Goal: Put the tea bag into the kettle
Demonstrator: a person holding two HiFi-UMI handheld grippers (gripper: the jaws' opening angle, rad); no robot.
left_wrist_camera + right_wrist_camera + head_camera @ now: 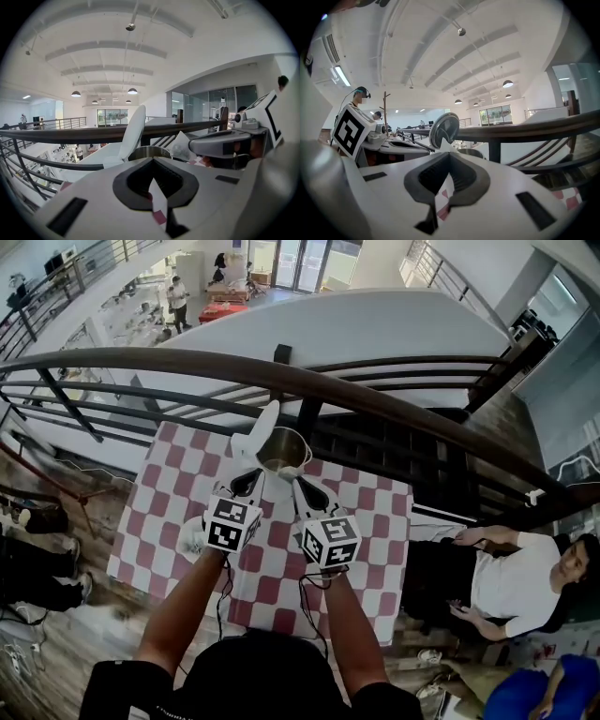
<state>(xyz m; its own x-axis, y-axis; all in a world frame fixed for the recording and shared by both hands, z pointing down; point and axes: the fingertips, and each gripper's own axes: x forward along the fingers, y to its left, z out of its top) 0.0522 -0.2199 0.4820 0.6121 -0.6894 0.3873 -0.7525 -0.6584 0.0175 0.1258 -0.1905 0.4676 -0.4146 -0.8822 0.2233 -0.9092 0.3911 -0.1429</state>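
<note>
The right gripper (448,157), jaws pinched shut on the small white paper tea bag (180,146), holds it just beside the rim of the round steel kettle (292,439) at the centre of the head view. The kettle's white lid (265,427) is tipped up. The left gripper (152,161) is closed and seemingly empty. Carry the bag squarely over the mouth, clear of the lid, before letting go.

kettle (292,440): round steel pot, upright, mouth open | lid (266,425): white, standing on edge at the mouth's 11 o'clock | tea bag (182,146): small white pouch, pinched at the tips of the right gripper (448,151), just beside the kettle's rim at 4 o'clock
</note>
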